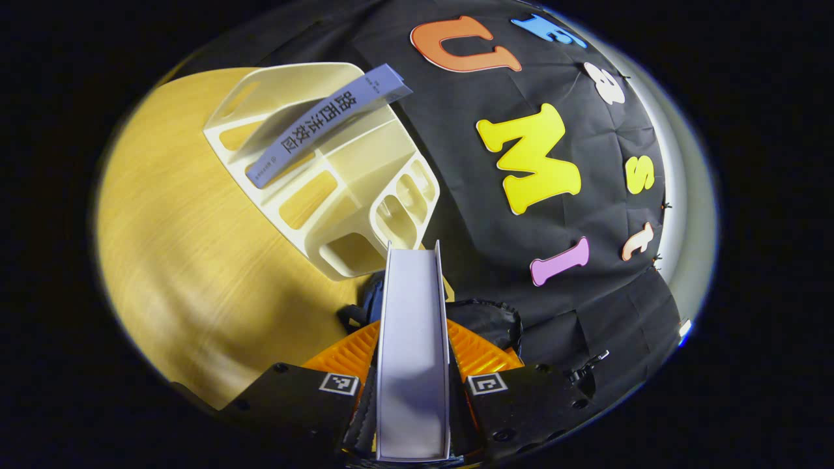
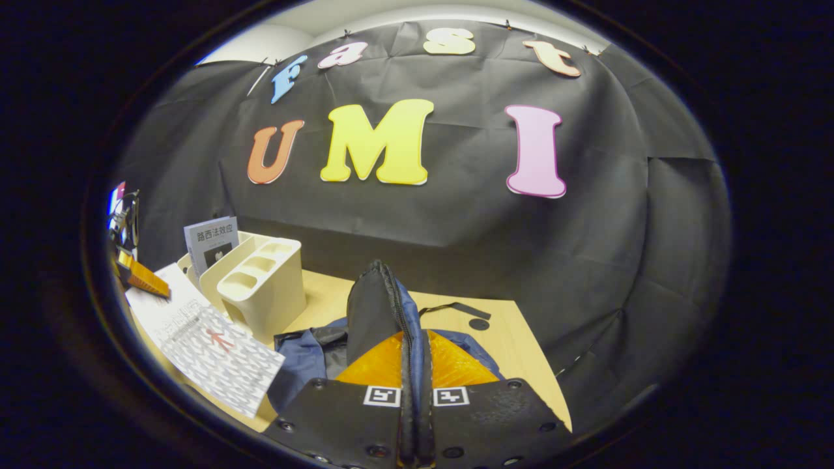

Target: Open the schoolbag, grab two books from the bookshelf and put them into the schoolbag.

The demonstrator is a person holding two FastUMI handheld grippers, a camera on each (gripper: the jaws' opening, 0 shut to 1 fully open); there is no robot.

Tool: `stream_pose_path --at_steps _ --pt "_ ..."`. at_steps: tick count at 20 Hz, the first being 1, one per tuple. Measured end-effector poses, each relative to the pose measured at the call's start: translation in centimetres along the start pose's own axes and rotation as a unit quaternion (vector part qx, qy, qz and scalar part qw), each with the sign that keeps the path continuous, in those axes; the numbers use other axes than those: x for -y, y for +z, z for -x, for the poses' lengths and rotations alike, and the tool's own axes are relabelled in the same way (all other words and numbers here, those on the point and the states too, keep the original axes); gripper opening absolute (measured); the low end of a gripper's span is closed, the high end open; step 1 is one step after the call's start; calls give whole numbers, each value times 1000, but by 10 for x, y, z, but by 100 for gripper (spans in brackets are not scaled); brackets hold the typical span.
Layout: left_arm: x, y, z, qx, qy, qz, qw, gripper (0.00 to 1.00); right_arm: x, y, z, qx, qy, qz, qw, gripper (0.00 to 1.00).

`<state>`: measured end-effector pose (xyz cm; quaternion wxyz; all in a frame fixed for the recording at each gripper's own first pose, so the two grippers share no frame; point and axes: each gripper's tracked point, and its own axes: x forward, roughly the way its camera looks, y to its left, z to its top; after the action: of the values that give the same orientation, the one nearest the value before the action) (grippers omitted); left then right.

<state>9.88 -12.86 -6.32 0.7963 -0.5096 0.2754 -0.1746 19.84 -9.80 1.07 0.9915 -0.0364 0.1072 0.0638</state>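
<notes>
Left claw (image 1: 414, 391) is clamped on a stiff, light book (image 1: 413, 339) by its edge, just above the schoolbag (image 2: 313, 358); right claw (image 2: 415, 404) pinches the bag's limp zipper flap (image 2: 374, 306), best held taut; second book (image 1: 326, 124) sits in the bookshelf (image 1: 365, 189) ahead.

On our left gripper (image 1: 414, 345) we see two flat matte black mounting plates (image 1: 293, 397), one at the base of each finger. Each carries a small square black-and-white coded marker (image 1: 338, 383) at its inner corner and several round dark screws (image 1: 280, 368) near its edges. The fingers (image 1: 348, 355) have finely ribbed faces. Our right gripper (image 2: 414, 355) is built the same way: two black plates (image 2: 326, 417) with a slightly grainy finish, paired square markers (image 2: 382, 395) side by side, recessed screws (image 2: 511, 384) along the rims, and ribbed fingers (image 2: 456, 361).
</notes>
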Motion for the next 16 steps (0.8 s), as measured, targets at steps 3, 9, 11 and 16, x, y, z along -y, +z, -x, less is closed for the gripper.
stream_pose_path --at_steps 3,9,11,16 --pt "1 -9 -37 7 -4 25 1000 46 1 12 3 11 -2 7 1000 4" --pt "15 -19 -114 18 1 43 999 46 15 35 11 36 -19 13 999 5" --pt "29 -29 -134 7 -20 59 998 47 18 38 13 41 -18 8 999 5" --pt "31 -62 -180 -14 -14 54 998 47 21 38 18 43 -14 1 999 4"
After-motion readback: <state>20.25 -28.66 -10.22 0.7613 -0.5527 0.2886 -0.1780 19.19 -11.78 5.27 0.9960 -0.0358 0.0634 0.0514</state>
